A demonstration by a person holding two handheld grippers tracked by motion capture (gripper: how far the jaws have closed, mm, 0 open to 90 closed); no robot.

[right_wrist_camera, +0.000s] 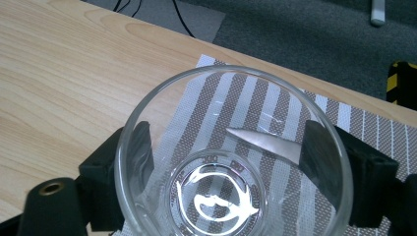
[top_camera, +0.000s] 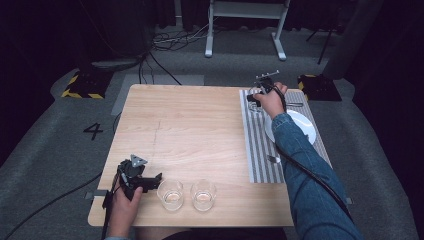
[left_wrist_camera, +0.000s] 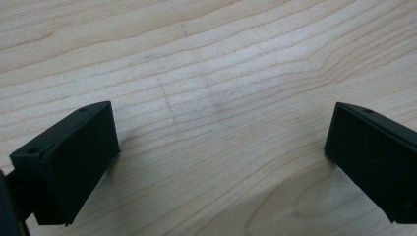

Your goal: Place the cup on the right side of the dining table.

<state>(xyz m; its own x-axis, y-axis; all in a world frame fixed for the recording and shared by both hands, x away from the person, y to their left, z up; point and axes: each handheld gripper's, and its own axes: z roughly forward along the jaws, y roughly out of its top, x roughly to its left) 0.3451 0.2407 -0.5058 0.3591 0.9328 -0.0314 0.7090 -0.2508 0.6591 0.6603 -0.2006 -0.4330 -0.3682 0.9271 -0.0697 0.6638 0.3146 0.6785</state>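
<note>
Table (top_camera: 200, 130): light wood, square-on to the person, standing on grey carpet. Its middle is bare.

Mat (top_camera: 260, 160): striped grey and white, laid along the table's right side from the far edge almost to the near edge.

Plate (top_camera: 306, 127): white, round, lying on the mat about midway along it, partly covered by the person's right sleeve.

Two tumblers (top_camera: 170, 194): clear, upright, side by side near the table's near edge, left of the mat. Both stand free of either gripper.

Glass (right_wrist_camera: 231, 162): clear, at the far end of the mat, near the table's far right corner. The right gripper view looks down into its mouth; the mat's stripes show through its base, so it is at or just above the mat, and I cannot tell which.

Right gripper (top_camera: 256, 98): reached out over the mat's far end. Its two black jaws stand on opposite sides of the glass and press its wall, pinching it.

Left gripper (top_camera: 145, 181): at the near left corner of the table, low over the wood, just left of the nearer tumbler and apart from it. Its jaws are spread wide with bare wood between them

Cutlery (top_camera: 273, 159): a small metal piece on the mat near the sleeve, too small to identify
</note>
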